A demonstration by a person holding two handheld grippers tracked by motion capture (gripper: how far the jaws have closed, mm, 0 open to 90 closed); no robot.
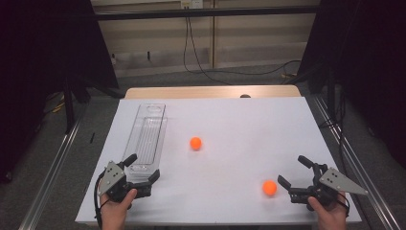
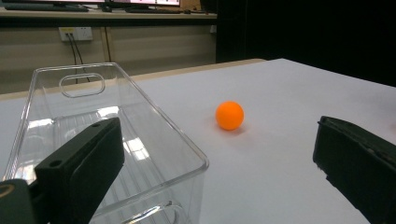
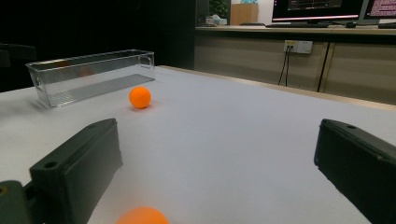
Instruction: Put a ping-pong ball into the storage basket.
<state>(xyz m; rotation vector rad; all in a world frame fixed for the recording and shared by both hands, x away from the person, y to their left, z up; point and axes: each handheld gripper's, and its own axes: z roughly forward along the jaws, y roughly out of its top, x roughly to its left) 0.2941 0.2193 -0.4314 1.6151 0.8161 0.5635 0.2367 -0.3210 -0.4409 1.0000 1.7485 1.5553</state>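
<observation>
Ball [image 3: 141,216] low between right gripper [image 1: 293,172] fingers, tray handle cutout [image 2: 81,85] up close

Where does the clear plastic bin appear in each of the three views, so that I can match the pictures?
High view: the clear plastic bin lies left of centre, its long side running away from the person, near end by the left gripper.
Left gripper view: it is at the left, its near end between the open jaws.
Right gripper view: it stands far off at the upper left.
Shared landmark: the orange ball beside the bin.
</observation>
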